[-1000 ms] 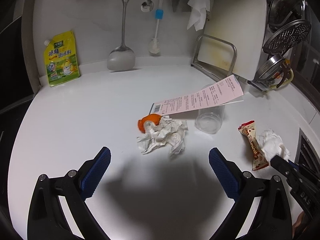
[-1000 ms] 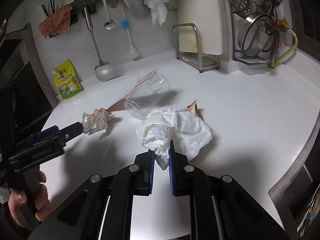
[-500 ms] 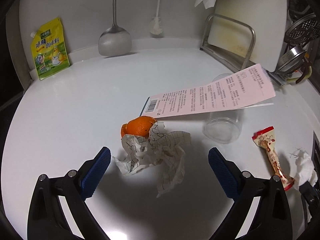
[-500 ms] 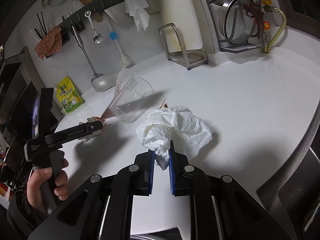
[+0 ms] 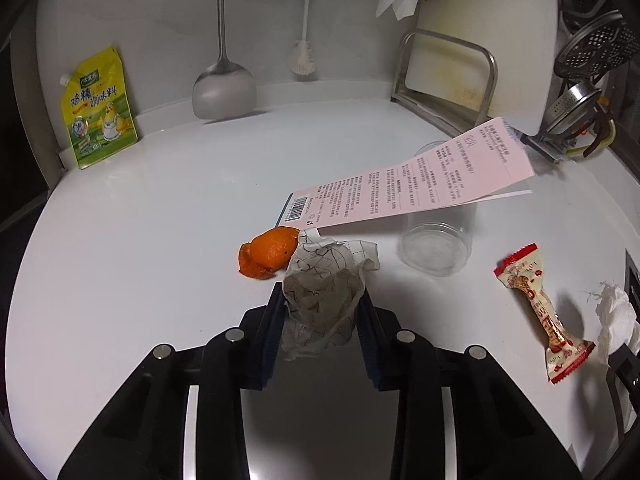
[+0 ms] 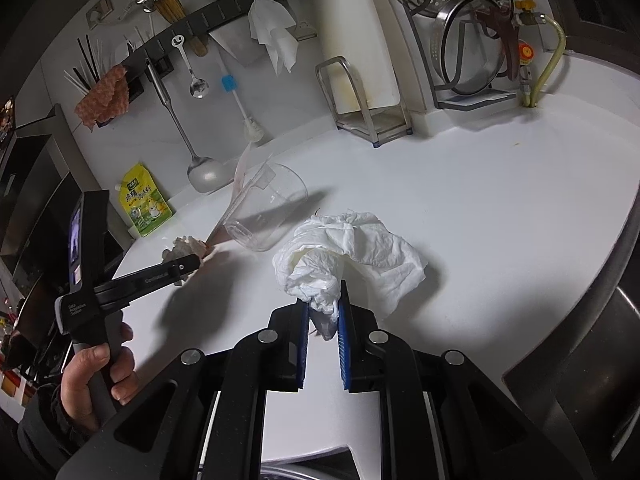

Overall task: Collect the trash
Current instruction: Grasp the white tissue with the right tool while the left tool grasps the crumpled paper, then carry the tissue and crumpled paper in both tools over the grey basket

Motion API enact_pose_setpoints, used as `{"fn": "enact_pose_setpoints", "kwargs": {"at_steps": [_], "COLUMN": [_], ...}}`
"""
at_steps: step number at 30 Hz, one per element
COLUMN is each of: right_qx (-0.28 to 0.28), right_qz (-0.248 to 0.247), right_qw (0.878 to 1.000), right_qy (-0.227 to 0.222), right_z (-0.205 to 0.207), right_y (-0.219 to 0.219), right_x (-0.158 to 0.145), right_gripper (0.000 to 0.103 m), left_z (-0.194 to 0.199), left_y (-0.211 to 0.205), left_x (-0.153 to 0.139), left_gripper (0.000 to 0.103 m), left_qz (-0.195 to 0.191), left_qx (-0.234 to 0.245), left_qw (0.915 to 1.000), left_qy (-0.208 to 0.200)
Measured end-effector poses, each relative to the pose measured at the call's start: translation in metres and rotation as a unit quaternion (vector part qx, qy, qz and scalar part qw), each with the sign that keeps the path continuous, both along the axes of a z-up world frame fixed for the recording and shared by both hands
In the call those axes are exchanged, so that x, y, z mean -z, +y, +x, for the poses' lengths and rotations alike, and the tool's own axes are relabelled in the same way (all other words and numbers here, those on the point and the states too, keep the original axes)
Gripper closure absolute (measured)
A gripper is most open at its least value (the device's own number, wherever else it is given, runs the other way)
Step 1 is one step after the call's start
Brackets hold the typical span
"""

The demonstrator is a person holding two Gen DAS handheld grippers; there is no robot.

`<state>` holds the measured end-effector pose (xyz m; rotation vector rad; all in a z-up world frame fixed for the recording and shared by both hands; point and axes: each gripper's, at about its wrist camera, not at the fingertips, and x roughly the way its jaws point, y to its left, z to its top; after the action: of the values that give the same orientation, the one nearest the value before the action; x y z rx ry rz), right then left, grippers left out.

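Note:
My left gripper [image 5: 320,304] is shut on a crumpled printed paper ball [image 5: 324,280] on the white counter. An orange peel [image 5: 268,254] lies just behind it, touching it. A pink receipt [image 5: 408,188] leans over a clear plastic cup [image 5: 436,240] lying on its side. A red snack wrapper [image 5: 540,308] lies to the right. My right gripper [image 6: 324,312] is shut on a white crumpled tissue [image 6: 352,248] and holds it above the counter; the tissue also shows in the left wrist view [image 5: 614,316]. The left gripper [image 6: 188,264] shows in the right wrist view.
A yellow pouch [image 5: 98,110] leans on the back wall. A spatula [image 5: 224,88] and a brush [image 5: 306,40] hang there. A cutting board in a metal rack [image 5: 452,76] and strainers [image 6: 472,40] stand at the back right. A sink edge [image 6: 592,320] is at right.
My left gripper moved forward and closed on the paper ball. My right gripper rose a little with the tissue still in it.

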<state>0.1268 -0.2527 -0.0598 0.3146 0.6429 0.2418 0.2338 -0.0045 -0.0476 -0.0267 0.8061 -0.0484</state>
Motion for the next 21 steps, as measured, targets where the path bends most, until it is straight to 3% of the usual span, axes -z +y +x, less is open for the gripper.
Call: {"fn": "enact_pose_setpoints", "kwargs": {"at_steps": [11,21], "right_qx": [0.012,0.026], "right_qz": [-0.020,-0.020], "right_qw": [1.000,0.999], "right_qy": [-0.019,-0.009], "right_z": [-0.028,-0.086], "right_y": [0.005,0.016], "right_x": [-0.018,-0.017], "right_gripper": [0.091,0.091], "left_z": [-0.064,-0.140], "left_y": [0.010,-0.005], "left_x": [-0.054,-0.053], "left_gripper": [0.069,0.069], "left_qz": [0.030,0.020], "left_qx": [0.014,0.052], "left_qw": [0.9966,0.9951], "left_qy": [-0.075,-0.082]}}
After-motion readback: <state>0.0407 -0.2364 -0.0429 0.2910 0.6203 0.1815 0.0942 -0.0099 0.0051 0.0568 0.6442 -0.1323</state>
